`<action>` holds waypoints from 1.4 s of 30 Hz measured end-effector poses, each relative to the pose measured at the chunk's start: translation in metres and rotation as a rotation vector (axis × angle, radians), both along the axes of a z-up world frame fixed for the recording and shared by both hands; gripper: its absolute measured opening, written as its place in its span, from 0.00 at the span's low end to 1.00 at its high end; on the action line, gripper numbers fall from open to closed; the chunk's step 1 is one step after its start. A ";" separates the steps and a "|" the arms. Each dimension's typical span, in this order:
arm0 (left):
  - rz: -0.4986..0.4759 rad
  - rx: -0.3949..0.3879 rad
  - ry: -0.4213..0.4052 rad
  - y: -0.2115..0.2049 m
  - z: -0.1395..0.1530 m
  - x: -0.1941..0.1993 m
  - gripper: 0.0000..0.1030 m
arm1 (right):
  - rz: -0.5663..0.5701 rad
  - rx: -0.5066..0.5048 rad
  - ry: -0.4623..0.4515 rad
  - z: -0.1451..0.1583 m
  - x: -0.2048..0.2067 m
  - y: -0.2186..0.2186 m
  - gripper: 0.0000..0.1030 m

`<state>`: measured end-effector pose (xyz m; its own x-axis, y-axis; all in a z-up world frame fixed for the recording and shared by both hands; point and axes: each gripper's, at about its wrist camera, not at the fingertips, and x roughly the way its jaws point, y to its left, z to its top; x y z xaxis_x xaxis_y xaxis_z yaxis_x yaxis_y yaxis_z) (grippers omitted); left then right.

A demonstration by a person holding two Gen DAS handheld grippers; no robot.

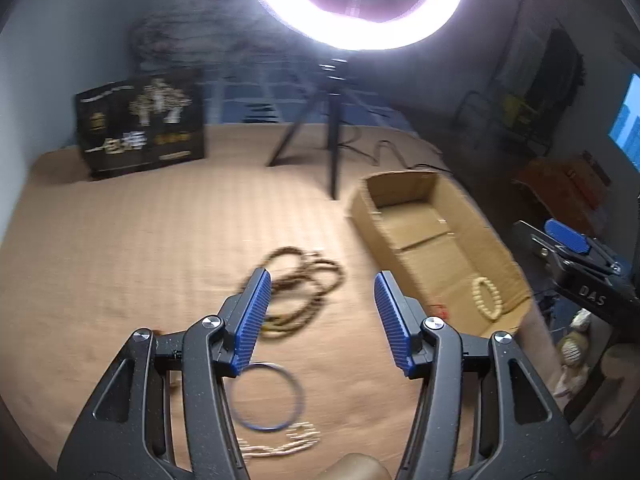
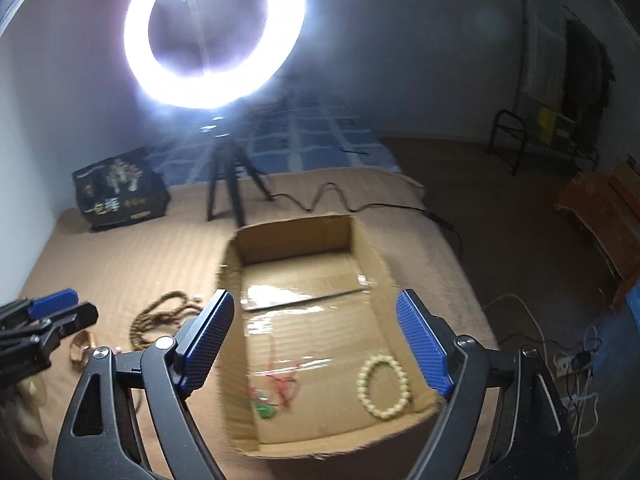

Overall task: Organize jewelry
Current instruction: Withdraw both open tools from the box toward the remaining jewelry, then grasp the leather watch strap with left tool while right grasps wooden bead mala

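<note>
My left gripper [image 1: 322, 280] is open and empty above the tan bed cover, over a brown bead necklace [image 1: 304, 284]. A thin metal bangle [image 1: 267, 397] and a pale chain [image 1: 280, 442] lie below it. The cardboard box [image 1: 500, 256] lies to its right with a cream bead bracelet [image 1: 486, 298] inside. My right gripper [image 2: 316, 300] is open and empty above the box [image 2: 304, 228]. In the right wrist view the box holds the cream bracelet [image 2: 383, 386] and a red cord with a green pendant [image 2: 276, 394]. The brown necklace [image 2: 160, 320] and a gold ring-like piece [image 2: 82, 350] lie left of the box.
A ring light [image 1: 356, 4] on a black tripod [image 1: 332, 140] stands at the back of the bed, its cable [image 2: 340, 200] trailing right. A black printed box [image 1: 140, 124] stands at the back left. The bed edge drops to the floor on the right, with cables [image 2: 572, 360] there.
</note>
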<state>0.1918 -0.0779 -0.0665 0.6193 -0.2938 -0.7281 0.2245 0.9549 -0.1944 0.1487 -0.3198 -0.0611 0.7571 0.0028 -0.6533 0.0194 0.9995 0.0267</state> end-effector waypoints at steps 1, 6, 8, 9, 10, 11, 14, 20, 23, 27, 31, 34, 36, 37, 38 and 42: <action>0.009 0.007 0.003 0.007 -0.001 0.001 0.54 | 0.019 -0.004 0.007 0.000 0.002 0.007 0.81; 0.070 0.028 0.012 0.050 -0.006 0.002 0.54 | 0.108 0.011 0.030 -0.004 0.010 0.040 0.81; 0.089 0.031 0.026 0.066 -0.011 0.004 0.54 | 0.155 0.020 0.053 -0.007 0.015 0.057 0.81; 0.097 0.036 0.034 0.074 -0.015 0.004 0.54 | 0.174 0.024 0.063 -0.009 0.016 0.063 0.81; 0.105 0.043 0.043 0.080 -0.019 0.004 0.54 | 0.191 0.026 0.073 -0.012 0.018 0.070 0.81; 0.111 0.050 0.051 0.086 -0.023 0.004 0.54 | 0.215 0.030 0.091 -0.015 0.021 0.080 0.81; 0.127 0.068 0.081 0.104 -0.037 0.004 0.54 | 0.258 0.048 0.137 -0.028 0.030 0.100 0.81; 0.158 0.046 0.165 0.134 -0.065 0.009 0.54 | 0.322 0.096 0.246 -0.057 0.052 0.136 0.81; 0.181 0.025 0.213 0.146 -0.081 0.012 0.54 | 0.351 0.083 0.284 -0.069 0.059 0.153 0.81; 0.187 0.004 0.266 0.153 -0.098 0.016 0.54 | 0.369 0.085 0.330 -0.079 0.071 0.168 0.80; 0.182 -0.005 0.287 0.154 -0.106 0.017 0.47 | 0.368 0.110 0.368 -0.088 0.084 0.175 0.73; 0.173 -0.013 0.302 0.153 -0.112 0.019 0.43 | 0.363 0.104 0.391 -0.096 0.091 0.179 0.71; 0.165 -0.011 0.308 0.151 -0.115 0.020 0.41 | 0.366 0.102 0.409 -0.102 0.095 0.182 0.64; 0.162 -0.007 0.310 0.149 -0.116 0.021 0.41 | 0.366 0.101 0.418 -0.106 0.098 0.184 0.60; 0.159 -0.004 0.314 0.147 -0.118 0.022 0.41 | 0.365 0.100 0.429 -0.110 0.100 0.185 0.60; 0.151 -0.003 0.328 0.144 -0.125 0.024 0.36 | 0.365 0.087 0.452 -0.122 0.104 0.190 0.60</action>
